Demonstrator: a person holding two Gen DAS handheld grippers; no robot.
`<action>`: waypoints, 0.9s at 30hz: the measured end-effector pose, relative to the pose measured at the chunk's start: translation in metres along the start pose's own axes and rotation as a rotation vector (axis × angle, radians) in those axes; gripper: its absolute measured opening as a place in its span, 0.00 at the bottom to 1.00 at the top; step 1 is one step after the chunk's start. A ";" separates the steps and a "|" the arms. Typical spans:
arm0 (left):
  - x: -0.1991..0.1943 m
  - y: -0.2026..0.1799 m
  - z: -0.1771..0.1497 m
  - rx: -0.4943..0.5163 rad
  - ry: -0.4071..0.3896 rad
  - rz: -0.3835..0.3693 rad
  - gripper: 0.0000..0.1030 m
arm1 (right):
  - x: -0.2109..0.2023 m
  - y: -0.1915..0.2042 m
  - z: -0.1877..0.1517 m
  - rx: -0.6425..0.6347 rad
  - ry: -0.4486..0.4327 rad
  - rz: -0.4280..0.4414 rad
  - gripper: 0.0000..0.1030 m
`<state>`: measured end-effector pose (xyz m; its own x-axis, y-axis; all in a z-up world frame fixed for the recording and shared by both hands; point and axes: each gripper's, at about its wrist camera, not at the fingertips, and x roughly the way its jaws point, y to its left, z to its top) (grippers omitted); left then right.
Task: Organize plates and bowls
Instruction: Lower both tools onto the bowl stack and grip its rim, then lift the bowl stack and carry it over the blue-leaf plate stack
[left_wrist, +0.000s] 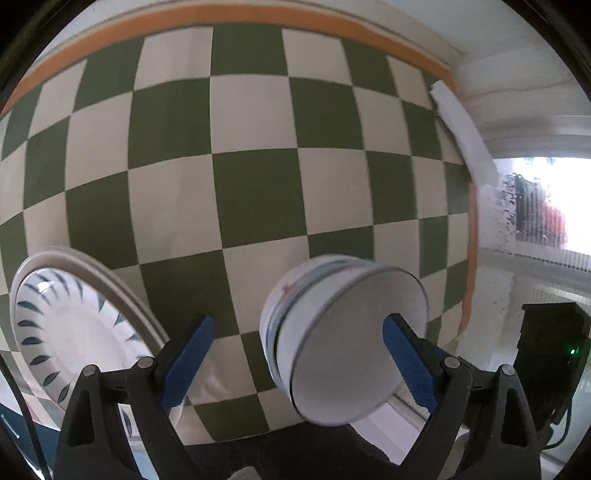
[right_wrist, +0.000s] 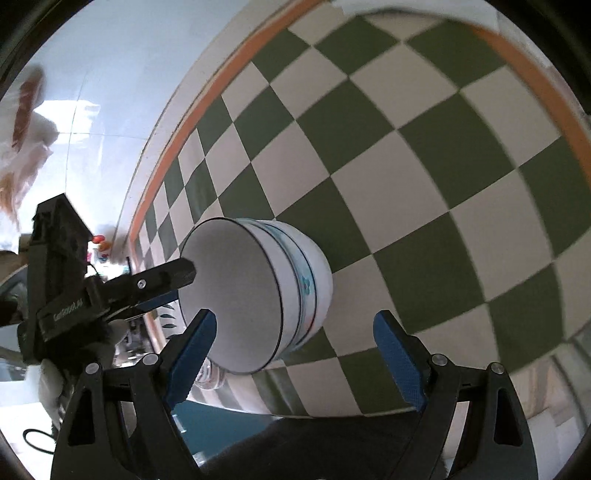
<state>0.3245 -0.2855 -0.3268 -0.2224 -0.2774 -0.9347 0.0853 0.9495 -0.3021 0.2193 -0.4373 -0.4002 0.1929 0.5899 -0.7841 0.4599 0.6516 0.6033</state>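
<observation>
Over the green-and-white checkered cloth (left_wrist: 255, 192), stacked white bowls (left_wrist: 343, 343) sit tipped, mouth toward both cams. Left gripper (left_wrist: 297, 354) spread wide, its right finger (left_wrist: 406, 362) overlapping the bowl rim; contact can't be judged. Right gripper (right_wrist: 293, 347) also released, jaws apart, bowls just ahead btwn them. Blue-patterned plates (left_wrist: 79, 332) lean at left, near the left gripper.

I see a green-and-white checkered cloth (left_wrist: 255, 155) with an orange border (right_wrist: 173, 136); beyond its right edge, a bright window (left_wrist: 546, 206) and a black device (left_wrist: 550, 354).
</observation>
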 end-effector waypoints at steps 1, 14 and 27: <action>0.006 0.002 0.004 -0.006 0.017 -0.003 0.91 | 0.006 -0.002 0.002 0.000 0.010 0.011 0.87; 0.056 0.019 0.019 -0.071 0.171 -0.120 0.68 | 0.081 -0.023 0.016 0.048 0.150 0.153 0.68; 0.052 0.003 0.004 0.029 0.059 -0.111 0.62 | 0.091 -0.021 0.015 0.002 0.120 0.198 0.54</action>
<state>0.3169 -0.2972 -0.3770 -0.2883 -0.3703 -0.8831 0.0850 0.9087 -0.4088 0.2401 -0.4046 -0.4866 0.1750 0.7584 -0.6278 0.4253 0.5169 0.7429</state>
